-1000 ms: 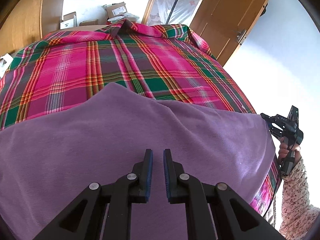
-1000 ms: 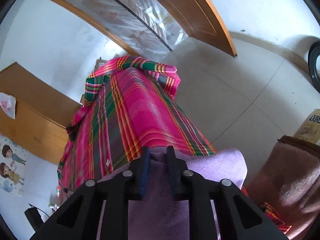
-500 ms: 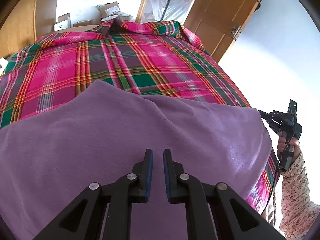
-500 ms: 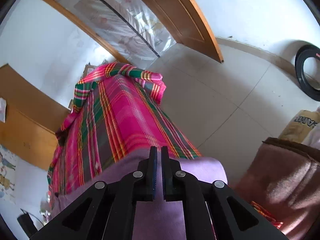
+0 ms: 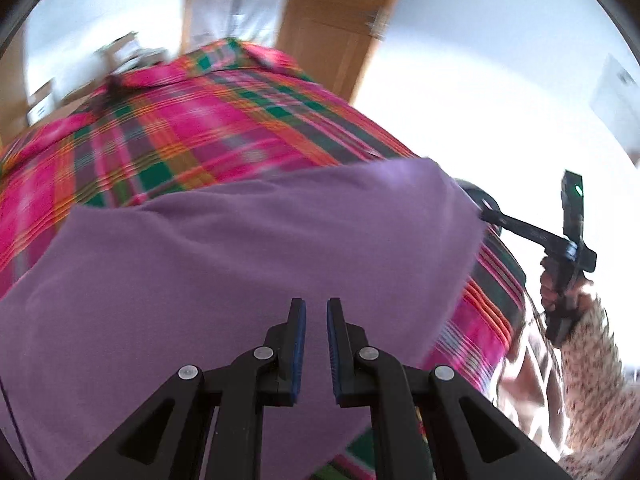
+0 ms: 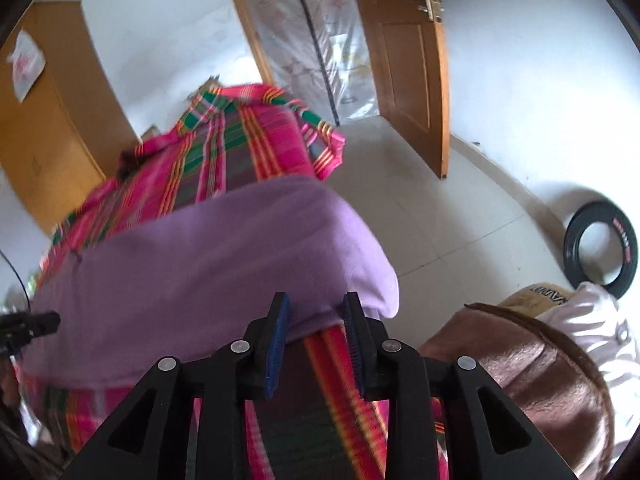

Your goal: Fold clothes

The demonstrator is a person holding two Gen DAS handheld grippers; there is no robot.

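Note:
A purple garment [image 5: 260, 260] [image 6: 220, 256] lies across a table covered in pink and green plaid cloth [image 5: 180, 128] [image 6: 248, 140]. My left gripper [image 5: 316, 320] sits low over the garment's near edge, jaws almost together with purple fabric between them. From the right wrist view it [image 6: 28, 326] shows at the garment's left end. My right gripper [image 6: 314, 320] is open at the garment's rounded right end, with plaid cloth showing between its fingers. In the left wrist view its tip [image 5: 484, 206] touches the garment's right corner, held by a hand [image 5: 556, 280] in a floral sleeve [image 5: 592, 360].
To the right of the table are a tiled floor [image 6: 440, 208], a brown blanket [image 6: 520, 368] with white cloth [image 6: 592, 320] on it, and a black tyre [image 6: 600, 256]. A wooden door [image 6: 408, 60] stands open behind. A wooden cabinet [image 6: 44, 120] is at the left.
My right gripper has opened and let go of the garment's right end. Both cameras swung, and the left view is now blurred. The left jaws keep the same narrow gap.

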